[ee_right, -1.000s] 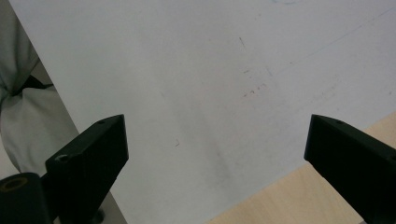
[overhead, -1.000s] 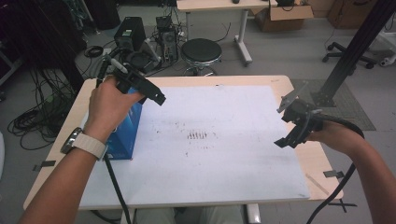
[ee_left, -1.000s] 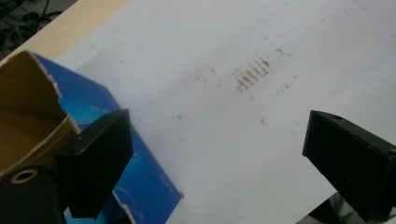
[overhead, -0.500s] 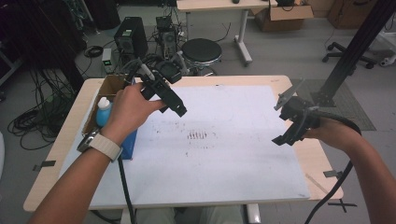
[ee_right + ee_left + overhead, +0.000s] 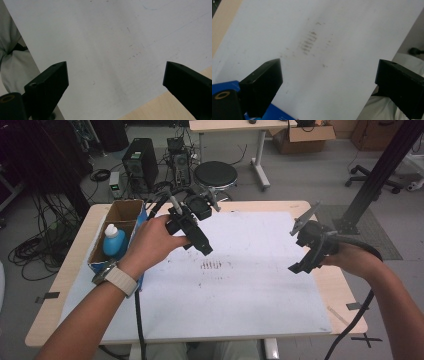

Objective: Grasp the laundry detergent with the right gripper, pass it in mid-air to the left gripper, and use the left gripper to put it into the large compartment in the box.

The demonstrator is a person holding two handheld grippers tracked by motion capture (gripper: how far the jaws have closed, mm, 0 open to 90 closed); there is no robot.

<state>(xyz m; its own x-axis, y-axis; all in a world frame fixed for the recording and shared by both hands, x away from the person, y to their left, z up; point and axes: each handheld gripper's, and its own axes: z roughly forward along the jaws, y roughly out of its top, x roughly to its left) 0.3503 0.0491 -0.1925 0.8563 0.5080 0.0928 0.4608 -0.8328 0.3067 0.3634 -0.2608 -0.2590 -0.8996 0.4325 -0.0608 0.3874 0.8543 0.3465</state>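
My left gripper (image 5: pixel 201 234) is held above the white sheet (image 5: pixel 240 285), to the right of a blue-sided cardboard box (image 5: pixel 125 212). In the left gripper view its jaws (image 5: pixel 329 72) stand wide open with nothing between them, over dark smudges (image 5: pixel 308 43) on the sheet. A blue bottle with a white cap (image 5: pixel 114 241) stands in the box. My right gripper (image 5: pixel 300 250) hovers over the sheet's right side. The right gripper view has my right gripper (image 5: pixel 116 73) open and bare above the white sheet (image 5: pixel 100 37).
The sheet covers most of a wooden table (image 5: pixel 75 270); its wood edge (image 5: pixel 155 107) lies near the right gripper. The blue box corner (image 5: pixel 227 85) shows beside the left jaw. Cables trail off the front edge. A stool (image 5: pixel 215 174) and computers stand beyond the table.
My left gripper has swung right, away from the box and out over the sheet, uncovering the bottle. The right gripper has hardly moved.
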